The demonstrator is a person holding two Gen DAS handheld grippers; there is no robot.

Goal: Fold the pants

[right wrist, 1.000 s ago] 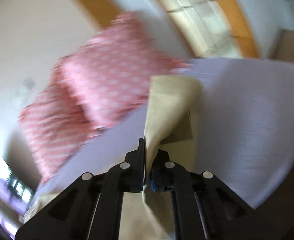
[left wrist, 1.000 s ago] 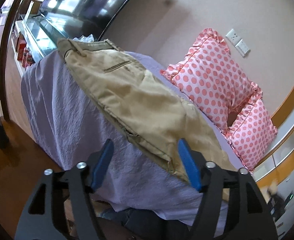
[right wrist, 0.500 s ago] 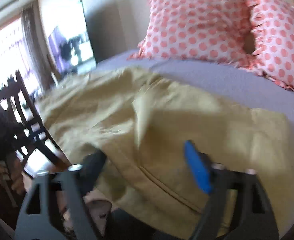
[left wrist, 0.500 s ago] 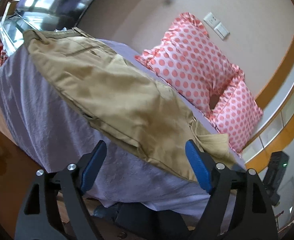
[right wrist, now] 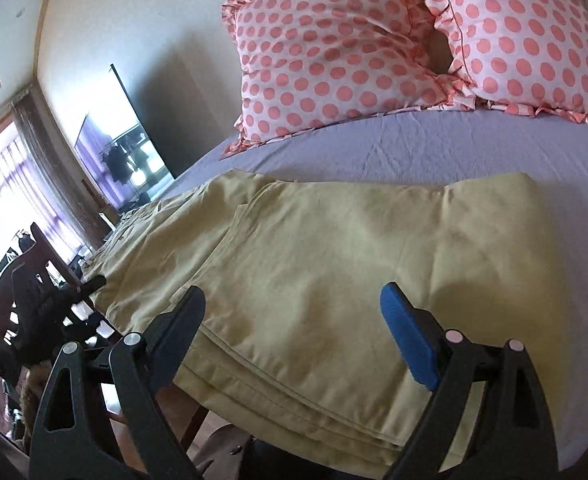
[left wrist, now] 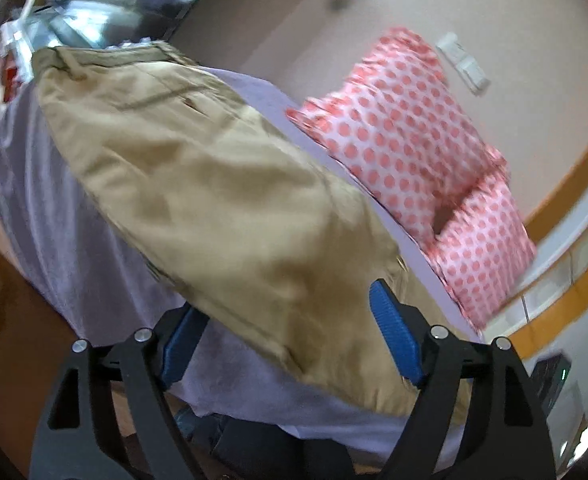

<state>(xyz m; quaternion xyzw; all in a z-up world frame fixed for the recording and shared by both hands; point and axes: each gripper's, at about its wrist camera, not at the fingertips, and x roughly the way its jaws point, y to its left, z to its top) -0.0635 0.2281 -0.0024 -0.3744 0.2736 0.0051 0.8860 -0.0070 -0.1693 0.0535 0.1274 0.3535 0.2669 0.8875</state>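
Note:
Khaki pants (left wrist: 198, 184) lie along the near edge of a bed with a lilac sheet (left wrist: 38, 216), the waistband at the far left. In the right wrist view the pants (right wrist: 333, 264) lie with the legs folded over in layers, the folded edge at the right. My left gripper (left wrist: 290, 336) is open, its blue pads on either side of the pants' near edge, holding nothing. My right gripper (right wrist: 294, 332) is open and empty just above the layered near edge of the pants.
Two pink polka-dot pillows (right wrist: 333, 48) lean against the wall at the head of the bed (right wrist: 433, 148). A dark wooden chair (right wrist: 34, 304) stands by the bed's left side. A TV (right wrist: 122, 144) and a bright window are farther left. A wooden floor (left wrist: 10, 320) lies below.
My right gripper has let go of the pant leg end that it held a second ago and has opened, and the leg now lies folded over. My left gripper has moved closer to the pants' edge.

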